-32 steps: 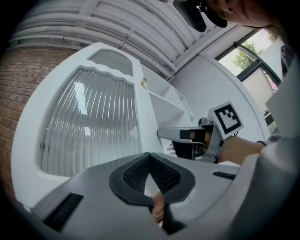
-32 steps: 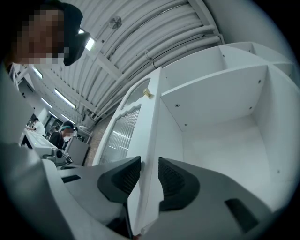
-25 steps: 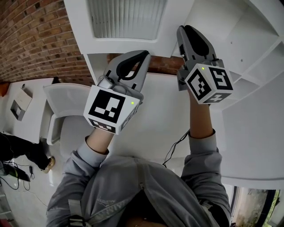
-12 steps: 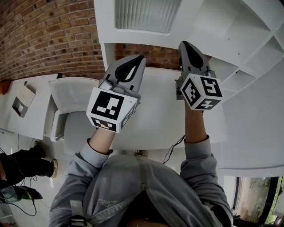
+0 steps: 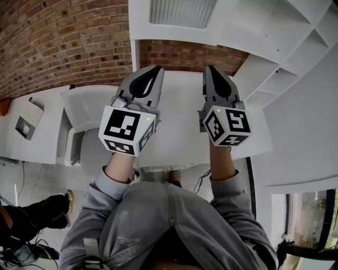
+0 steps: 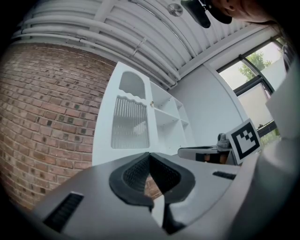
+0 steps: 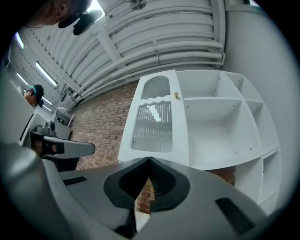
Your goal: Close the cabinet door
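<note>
The white cabinet hangs on the brick wall above the table. Its door, with a ribbed glass panel and a small brass knob, lies over the left compartment and looks flush with the front. To the right of it are open shelves. My left gripper and right gripper hover side by side below the cabinet, well clear of the door. Each is shut with nothing held; the tips of the left gripper and the right gripper meet.
A white table lies under both grippers. A white chair and a second white desk stand to the left by the brick wall. A cable hangs off the table's near edge. A person's legs show at lower left.
Both grippers have drawn back and down from the cabinet, which now sits higher in the head view. The right jaws have gone from partly open to shut.
</note>
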